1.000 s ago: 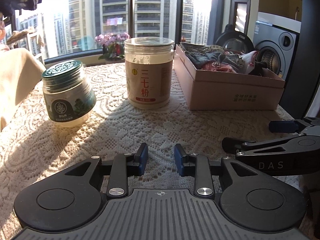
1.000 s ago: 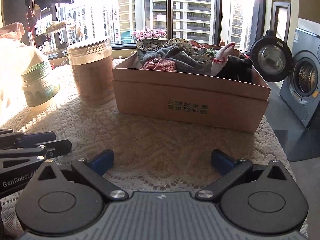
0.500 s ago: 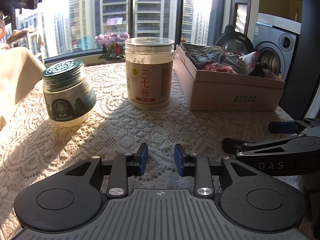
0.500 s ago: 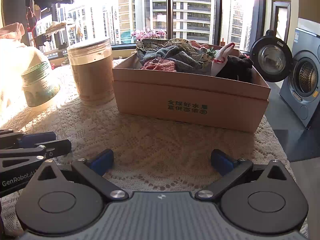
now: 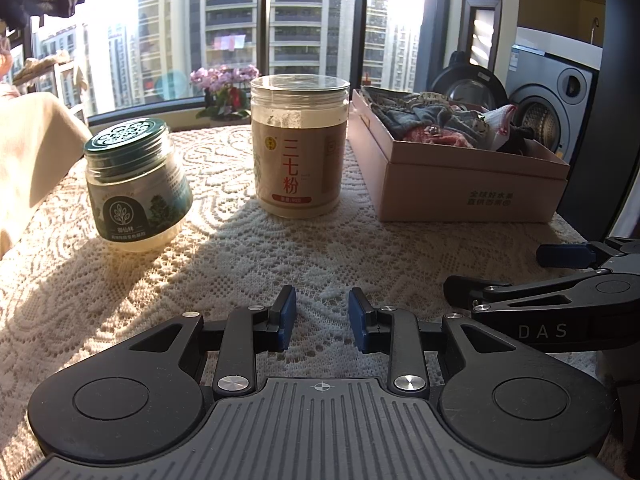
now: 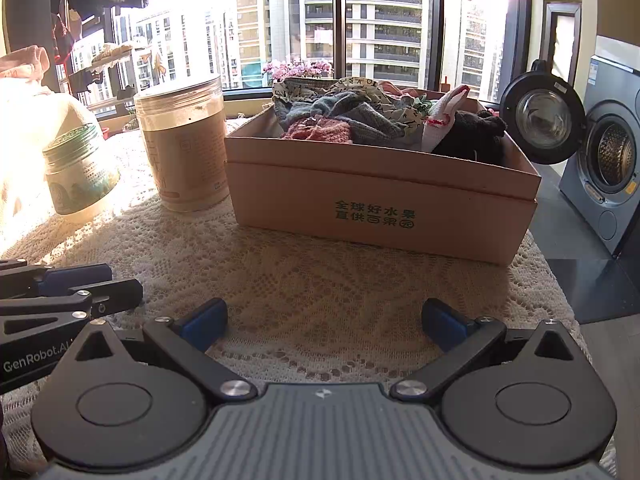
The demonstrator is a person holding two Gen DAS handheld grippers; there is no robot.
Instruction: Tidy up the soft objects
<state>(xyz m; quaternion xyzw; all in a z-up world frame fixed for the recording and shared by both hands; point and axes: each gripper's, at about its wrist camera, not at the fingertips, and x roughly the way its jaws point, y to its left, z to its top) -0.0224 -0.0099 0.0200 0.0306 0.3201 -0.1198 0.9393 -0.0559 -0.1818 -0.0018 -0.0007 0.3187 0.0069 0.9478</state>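
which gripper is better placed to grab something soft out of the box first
Right. The right gripper faces the cardboard box of soft clothes head on, with its jaws wide open. The left gripper points at the tall jar, with the box off to its right and its jaws only narrowly apart.

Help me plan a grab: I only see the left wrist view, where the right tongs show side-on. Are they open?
Observer: Yes, the right tongs are spread wide, with nothing between them but the lace tablecloth below.
Operator: What lies at the right end of the cardboard box?
Observer: A black fuzzy item sits there, rising above the rim.
Operator: And at the back of the pile?
Observer: A letter-printed cloth drapes over the top at the back.
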